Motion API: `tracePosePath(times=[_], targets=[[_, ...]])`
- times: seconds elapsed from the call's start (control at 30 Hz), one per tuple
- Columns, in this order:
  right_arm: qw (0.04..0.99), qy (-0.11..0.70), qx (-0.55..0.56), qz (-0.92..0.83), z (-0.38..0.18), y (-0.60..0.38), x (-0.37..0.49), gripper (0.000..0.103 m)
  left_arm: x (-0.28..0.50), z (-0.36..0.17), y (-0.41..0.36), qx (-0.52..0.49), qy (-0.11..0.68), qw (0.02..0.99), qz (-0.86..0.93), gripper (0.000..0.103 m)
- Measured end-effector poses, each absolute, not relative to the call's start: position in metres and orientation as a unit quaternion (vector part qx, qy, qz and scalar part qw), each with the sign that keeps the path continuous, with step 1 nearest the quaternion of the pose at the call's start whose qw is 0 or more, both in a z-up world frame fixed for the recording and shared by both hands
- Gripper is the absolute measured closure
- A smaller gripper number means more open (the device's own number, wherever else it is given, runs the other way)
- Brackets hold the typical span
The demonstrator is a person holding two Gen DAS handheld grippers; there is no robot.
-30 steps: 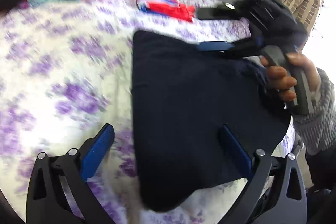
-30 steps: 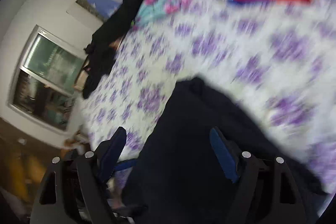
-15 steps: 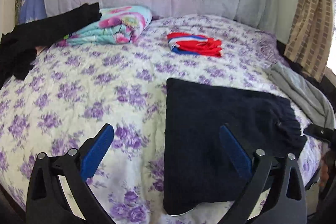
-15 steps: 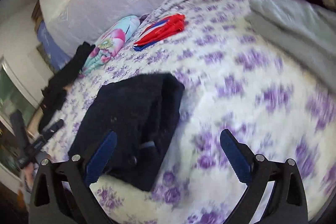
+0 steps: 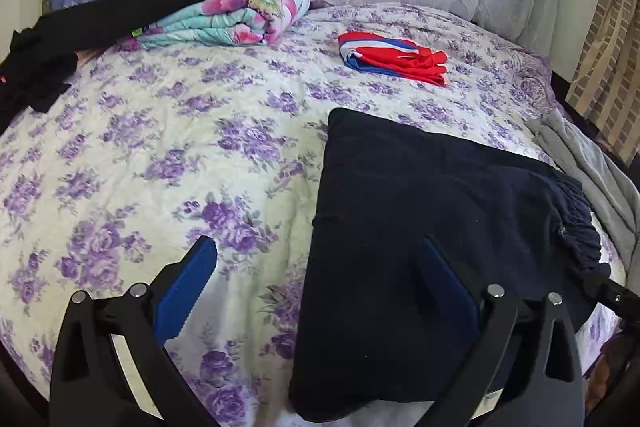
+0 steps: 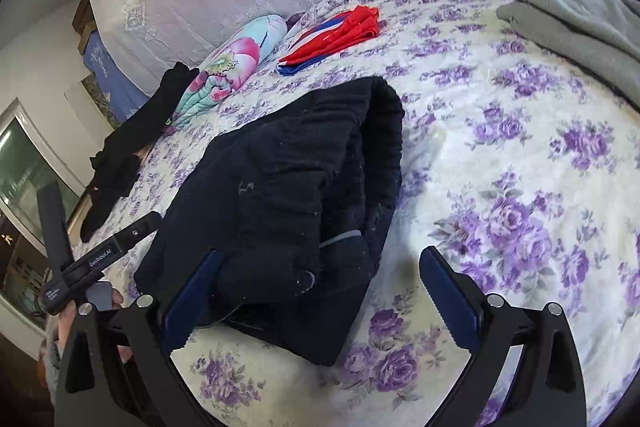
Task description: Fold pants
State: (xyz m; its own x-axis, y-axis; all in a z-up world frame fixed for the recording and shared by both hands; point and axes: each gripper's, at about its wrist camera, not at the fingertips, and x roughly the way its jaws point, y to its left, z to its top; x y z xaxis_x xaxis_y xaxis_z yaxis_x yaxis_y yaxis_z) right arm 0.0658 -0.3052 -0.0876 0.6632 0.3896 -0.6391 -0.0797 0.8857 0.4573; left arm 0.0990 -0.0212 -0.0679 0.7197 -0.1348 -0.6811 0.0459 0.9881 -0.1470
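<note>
Change noted: a second ago the right gripper [image 6: 320,287] reached across the dark navy fleece pants [image 5: 420,227] from the far side; it is now drawn back to the near edge of the bed, jaws spread fully apart, clamped on nothing. The left gripper [image 5: 320,287] likewise stands spread and empty, one blue pad [image 5: 188,287] over the purple-flowered white bedspread [image 5: 160,147], the other over the pants.

The pants lie released as a compact folded rectangle near the bed's near right edge, elastic waistband at the right. In my judgement the fold is complete or nearly so.

Writing: in the right wrist view the left gripper's black housing carries white lettering that seems to read "GenRobot.AI"; a second label below it is illegible.
</note>
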Motion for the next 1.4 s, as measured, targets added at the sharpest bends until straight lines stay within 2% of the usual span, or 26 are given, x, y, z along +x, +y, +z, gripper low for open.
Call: tracePosePath(times=[0.57,0.77,0.9,1.03,1.13,1.2,1.27,1.33,1.4], targets=[[0.836,0.417,0.297,0.197,-0.105,-0.312,0.112,0.003,0.146,-0.098,-0.011,-0.113,0.438,0.872,-0.186,0.004],[0.825,0.429,0.294,0.222,-0.105,-0.317,0.113,0.004,0.152,-0.098,-0.021,-0.073,0.447,0.865,-0.215,0.004],[0.832,0.431,0.275,0.217,-0.105,-0.306,0.119,0.003,0.157,-0.102,-0.021,-0.097,0.453,0.854,-0.235,0.005],[0.826,0.418,0.302,0.229,-0.104,-0.306,0.124,0.003,0.155,-0.101,-0.025,-0.127,0.452,0.832,-0.296,0.005],[0.823,0.417,0.299,0.244,-0.106,-0.307,0.124,0.003,0.157,-0.102,-0.031,-0.115,0.449,0.834,-0.300,0.005],[0.820,0.415,0.303,0.254,-0.106,-0.310,0.125,0.004,0.160,-0.103,-0.028,-0.127,0.450,0.831,-0.301,0.013],[0.813,0.414,0.314,0.263,-0.107,-0.315,0.125,0.006,0.163,-0.103,-0.017,-0.152,0.453,0.826,-0.301,0.032],[0.807,0.415,0.326,0.267,-0.109,-0.320,0.126,0.009,0.167,-0.109,0.001,-0.200,0.456,0.811,-0.307,0.043],[0.802,0.416,0.336,0.268,-0.109,-0.323,0.126,0.009,0.170,-0.115,0.011,-0.230,0.459,0.799,-0.315,0.046]])
